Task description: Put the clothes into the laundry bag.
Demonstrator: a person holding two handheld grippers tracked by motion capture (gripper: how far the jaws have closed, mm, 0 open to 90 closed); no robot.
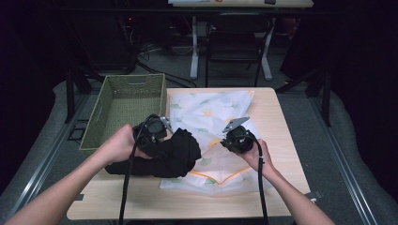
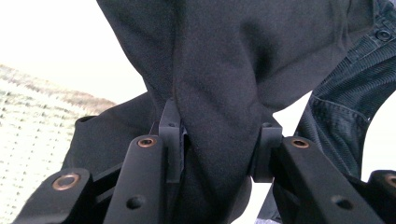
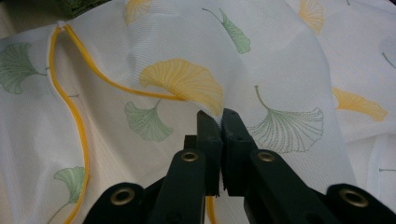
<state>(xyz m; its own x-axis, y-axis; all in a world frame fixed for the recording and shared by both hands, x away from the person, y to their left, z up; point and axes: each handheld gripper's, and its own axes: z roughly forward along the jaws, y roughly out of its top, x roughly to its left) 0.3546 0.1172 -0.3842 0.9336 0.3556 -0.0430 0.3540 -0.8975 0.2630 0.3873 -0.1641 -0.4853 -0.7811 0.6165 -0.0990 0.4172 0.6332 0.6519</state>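
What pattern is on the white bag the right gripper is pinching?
Yellow and green ginkgo leaves on the white bag, with yellow edge trim; the right gripper view shows it best.

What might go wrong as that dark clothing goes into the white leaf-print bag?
The left tool pinches only a bunched fold of the black garment, so it might slip free. The right tool grips a thin pinch of the mesh bag, whose opening could sag shut. A trailing part of the garment may catch on the orange edging.
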